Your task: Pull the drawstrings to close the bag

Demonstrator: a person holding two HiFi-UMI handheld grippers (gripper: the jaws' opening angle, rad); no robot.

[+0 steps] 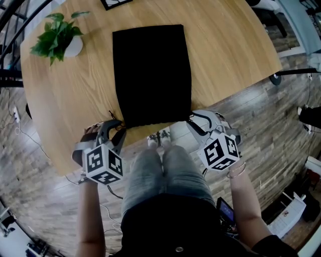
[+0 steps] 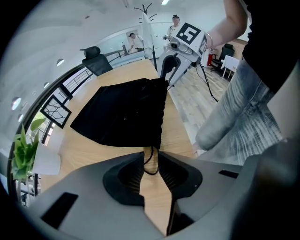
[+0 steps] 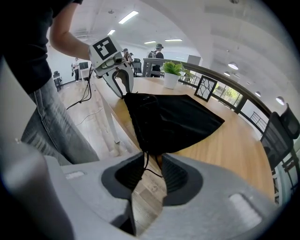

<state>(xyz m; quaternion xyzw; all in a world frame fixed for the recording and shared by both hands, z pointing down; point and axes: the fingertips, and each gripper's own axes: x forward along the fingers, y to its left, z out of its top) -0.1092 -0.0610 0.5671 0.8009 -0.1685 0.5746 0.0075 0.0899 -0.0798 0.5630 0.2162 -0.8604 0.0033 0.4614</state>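
Note:
A flat black drawstring bag (image 1: 152, 75) lies on the wooden table (image 1: 225, 50), its gathered mouth along the near edge. My left gripper (image 1: 116, 128) is at the mouth's left corner and my right gripper (image 1: 198, 123) at its right corner. In the left gripper view a thin black drawstring loop (image 2: 146, 165) hangs between the jaws of the left gripper (image 2: 151, 157), with a gap on both sides. The right gripper (image 3: 153, 159) likewise has a drawstring (image 3: 146, 161) between its parted jaws, just below the corner of the bag (image 3: 171, 119).
A potted plant (image 1: 57, 35) stands at the table's far left and a picture frame (image 1: 115, 2) at the far edge. The person's legs (image 1: 165, 170) are against the near edge between the grippers. Wood floor surrounds the table; an office chair (image 2: 96, 58) stands beyond.

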